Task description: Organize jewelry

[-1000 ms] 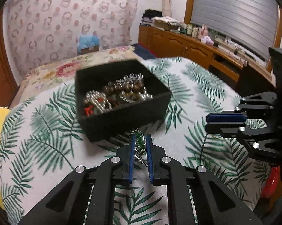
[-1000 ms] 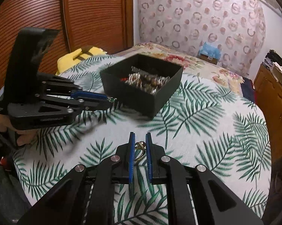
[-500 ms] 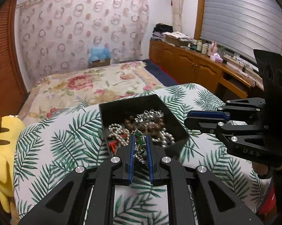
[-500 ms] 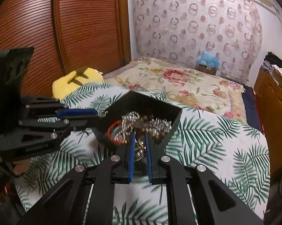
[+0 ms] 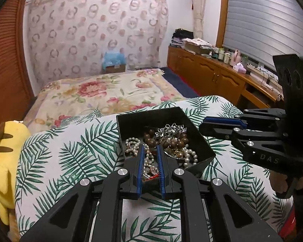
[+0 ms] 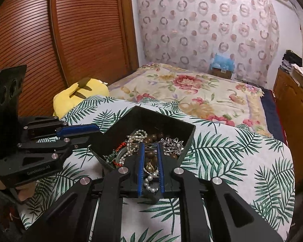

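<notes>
Black box [image 5: 199,141] of pearls, beads and silver pieces on palm-print cover [image 5: 70,151], floral bed beyond; left hand-held gripper [image 5: 150,151] and right hand-held gripper [image 6: 150,149] both above box, jaws narrowly parted, no item visibly clamped in either.

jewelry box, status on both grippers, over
Over the black jewelry box: left gripper and right gripper. Right jaws shut on gold ring; left jaws shut, hold unclear. Nothing in the way.
</notes>
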### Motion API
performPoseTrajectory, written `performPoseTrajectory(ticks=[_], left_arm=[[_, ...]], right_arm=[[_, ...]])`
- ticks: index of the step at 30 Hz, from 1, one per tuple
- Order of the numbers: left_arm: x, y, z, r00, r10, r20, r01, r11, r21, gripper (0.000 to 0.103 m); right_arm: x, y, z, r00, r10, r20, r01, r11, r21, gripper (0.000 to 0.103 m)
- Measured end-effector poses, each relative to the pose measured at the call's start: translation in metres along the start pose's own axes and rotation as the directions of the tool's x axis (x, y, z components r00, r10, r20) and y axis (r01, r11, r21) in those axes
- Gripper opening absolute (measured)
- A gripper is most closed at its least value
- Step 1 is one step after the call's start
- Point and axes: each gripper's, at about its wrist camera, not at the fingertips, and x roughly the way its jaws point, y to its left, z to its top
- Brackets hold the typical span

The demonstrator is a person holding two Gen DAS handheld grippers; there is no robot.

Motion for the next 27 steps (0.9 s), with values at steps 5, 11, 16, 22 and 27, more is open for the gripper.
performPoseTrajectory(ticks=[5,11,16,22,27], left_arm=[[-0.013,-0.005,0.0,0.999,0.028,0.016,-0.028,1.0,-0.003,0.024],[-0.034,-0.011,-0.005,0.997,0.064,0.053,-0.064,0.998,-0.01,0.065],[-0.054,-0.019,-0.011,0.989,0.109,0.096,-0.109,0.994,-0.005,0.091],[-0.072,-0.021,-0.022,0.984,0.131,0.12,-0.126,0.991,-0.049,0.095],[-0.079,-0.025,-0.031,0.982,0.158,0.107,-0.153,0.987,-0.058,0.095]], right_arm=[[-0.016,0.003,-0.01,0.999,-0.034,0.03,0.033,0.999,0.015,0.015],[-0.04,0.006,-0.026,0.995,-0.072,0.074,0.068,0.996,0.055,0.028],[-0.061,0.013,-0.036,0.988,-0.105,0.113,0.098,0.993,0.067,0.055],[-0.086,0.023,-0.048,0.973,-0.164,0.165,0.149,0.984,0.101,0.086],[-0.102,0.027,-0.061,0.956,-0.22,0.193,0.196,0.971,0.135,0.1]])
